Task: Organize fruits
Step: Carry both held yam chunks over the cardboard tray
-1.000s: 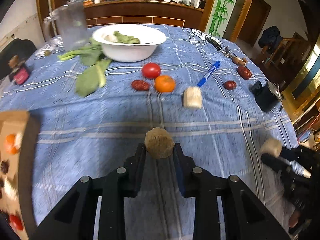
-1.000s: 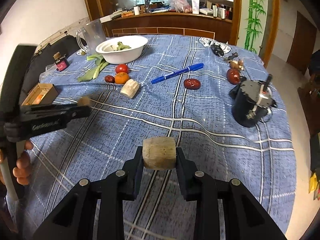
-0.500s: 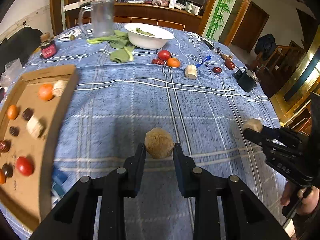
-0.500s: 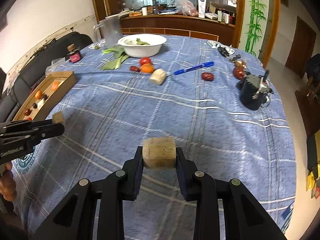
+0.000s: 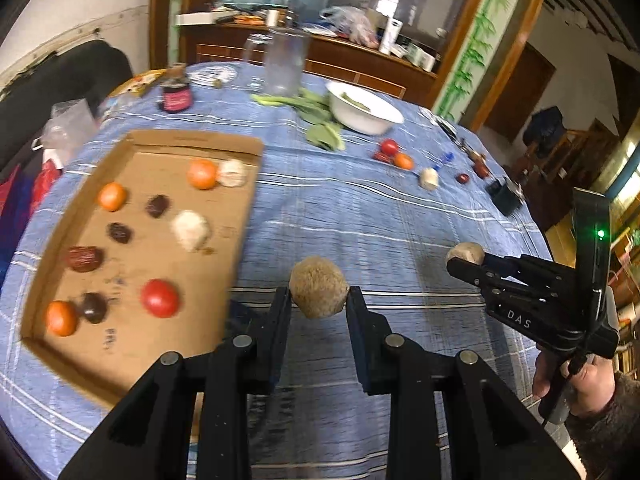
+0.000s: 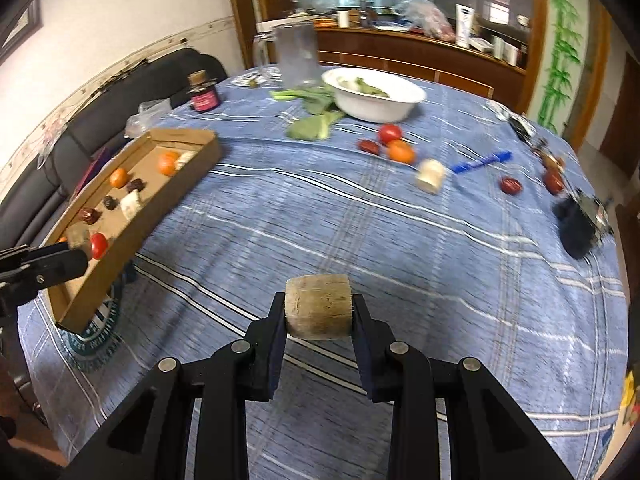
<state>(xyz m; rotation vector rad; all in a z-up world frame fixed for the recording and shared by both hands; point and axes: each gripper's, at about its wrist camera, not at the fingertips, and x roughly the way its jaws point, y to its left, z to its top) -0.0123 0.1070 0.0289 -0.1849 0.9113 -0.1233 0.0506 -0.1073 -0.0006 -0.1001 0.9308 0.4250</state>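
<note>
My left gripper [image 5: 318,297] is shut on a round tan fibrous chunk [image 5: 316,280], held above the blue cloth just right of the cardboard tray [image 5: 192,138]. The tray holds several oranges, dates, pale chunks and a tomato [image 5: 160,298]. My right gripper [image 6: 318,309] is shut on a tan cylindrical chunk [image 6: 316,298] over the middle of the table. In the left wrist view the right gripper [image 5: 460,260] shows at the right, held by a hand. In the right wrist view the left gripper [image 6: 78,248] hangs by the near end of the tray [image 6: 180,134].
Loose on the cloth lie a tomato [image 6: 390,133], an orange [image 6: 401,152], two dates, a pale chunk [image 6: 431,174] and a blue pen [image 6: 480,162]. Farther back stand a white bowl [image 6: 374,96], leafy greens, a glass jug [image 6: 296,54] and a jar. A black object [image 6: 576,228] sits at the right.
Both grippers have swung left across the table with their chunks still held. The cardboard tray now fills the left of the left wrist view and is nearer in the right wrist view.
</note>
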